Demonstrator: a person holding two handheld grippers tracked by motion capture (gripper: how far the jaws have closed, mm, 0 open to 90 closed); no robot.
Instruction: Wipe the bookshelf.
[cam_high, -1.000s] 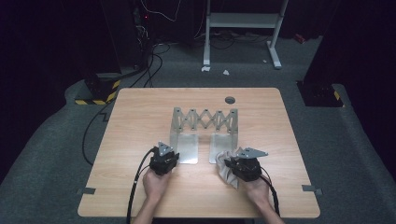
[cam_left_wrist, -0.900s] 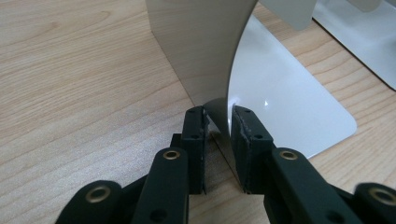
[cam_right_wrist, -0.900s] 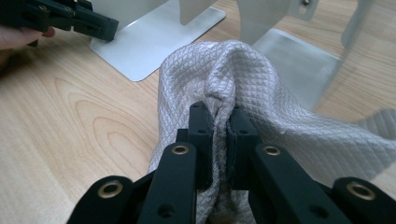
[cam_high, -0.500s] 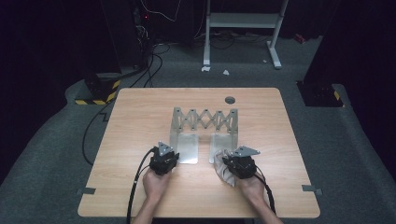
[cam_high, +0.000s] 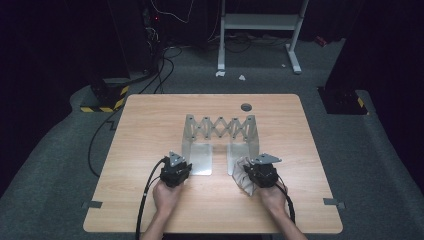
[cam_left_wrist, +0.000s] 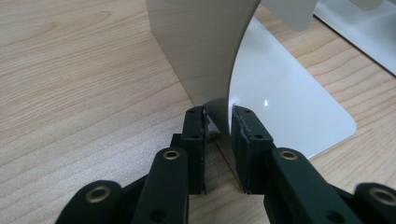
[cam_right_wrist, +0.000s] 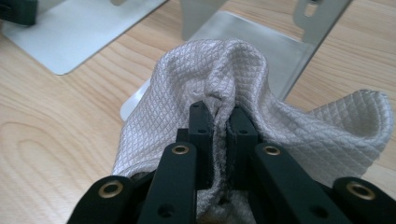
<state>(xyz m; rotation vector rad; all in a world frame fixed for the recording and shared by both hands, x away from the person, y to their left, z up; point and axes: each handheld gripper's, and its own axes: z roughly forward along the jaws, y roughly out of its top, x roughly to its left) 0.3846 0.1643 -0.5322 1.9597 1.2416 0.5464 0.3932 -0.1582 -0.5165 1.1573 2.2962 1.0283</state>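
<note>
Left tool (cam_left_wrist: 218, 122) pinches rack (cam_high: 220, 131) plate edge between pads, steadying it. Right tool (cam_right_wrist: 219, 119) clamps cloth (cam_right_wrist: 224, 74) bunched around tips, over rack's other base plate on table (cam_high: 150, 120). Step: wiping rack (judgement). Next: drag cloth across plate, left grip firm.

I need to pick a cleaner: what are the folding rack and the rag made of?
Rack: seemingly brushed metal, likely steel or aluminium; thin bent plates with a dull sheen and glints. Rag: soft woven cloth, pale grey, with a diamond-grid weave, possibly microfibre.

Pale grey diamond-weave cloth (cam_right_wrist: 243, 93); silver metal rack (cam_high: 220, 131); light wood-grain table (cam_high: 150, 130)
</note>
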